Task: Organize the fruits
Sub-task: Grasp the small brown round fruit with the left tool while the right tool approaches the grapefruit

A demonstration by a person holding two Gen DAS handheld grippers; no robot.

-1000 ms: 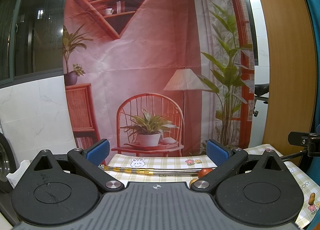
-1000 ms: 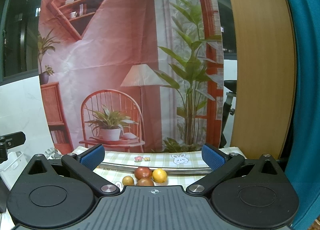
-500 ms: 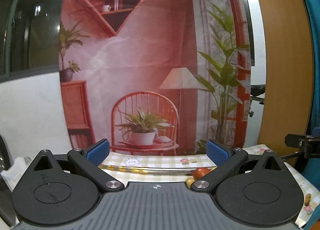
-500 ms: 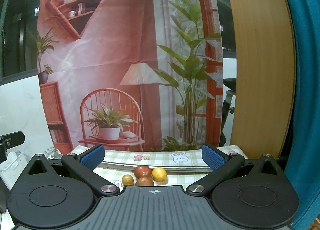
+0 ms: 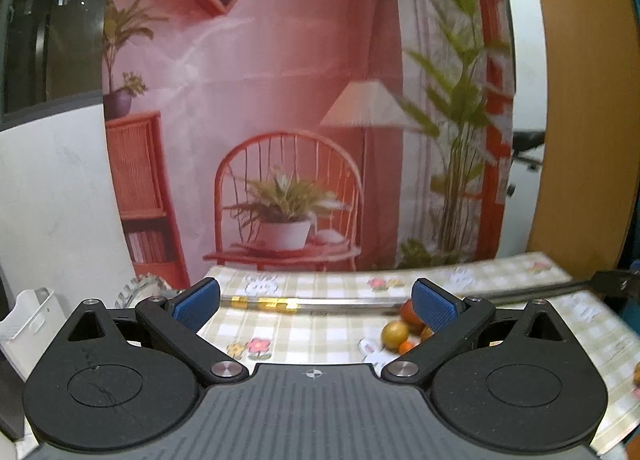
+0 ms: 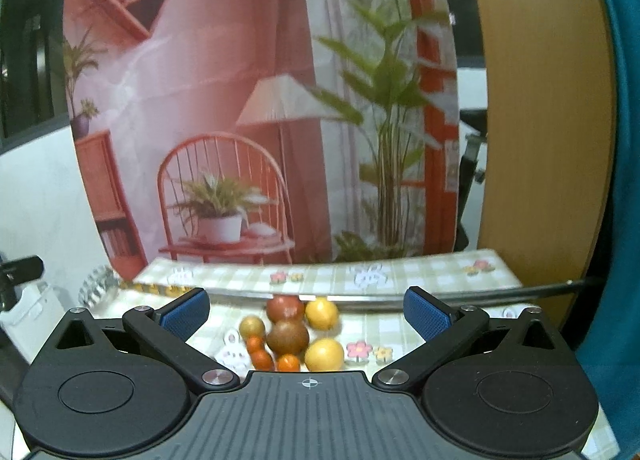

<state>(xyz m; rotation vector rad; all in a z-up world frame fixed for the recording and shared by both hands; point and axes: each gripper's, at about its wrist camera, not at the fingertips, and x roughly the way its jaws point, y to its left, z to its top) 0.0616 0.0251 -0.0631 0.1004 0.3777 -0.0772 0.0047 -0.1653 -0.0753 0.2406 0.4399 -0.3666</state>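
A cluster of fruit lies on the checked tablecloth [image 6: 400, 324]. In the right wrist view I see a dark red tomato [image 6: 285, 308], a brownish tomato [image 6: 288, 336], two yellow lemons [image 6: 322, 312] [image 6: 324, 354], a small yellow-green fruit [image 6: 252, 326] and several small oranges [image 6: 262, 358]. My right gripper [image 6: 306, 310] stands open just above and behind the pile, holding nothing. My left gripper [image 5: 316, 304] is open too, with nothing in it; the same fruit [image 5: 394, 334] shows by its right finger [image 5: 434, 310].
A metal rod [image 5: 320, 303] with gold bands lies across the table behind the fruit. A glass dish [image 6: 98, 284] and a white basket [image 5: 28, 316] sit at the left. A printed backdrop hangs behind; a wooden panel [image 6: 536, 119] stands at the right.
Both cameras have tilted down, so more of the table and fruit pile shows. The left gripper has moved so the fruit shows nearer its right finger. Both grippers stay open.
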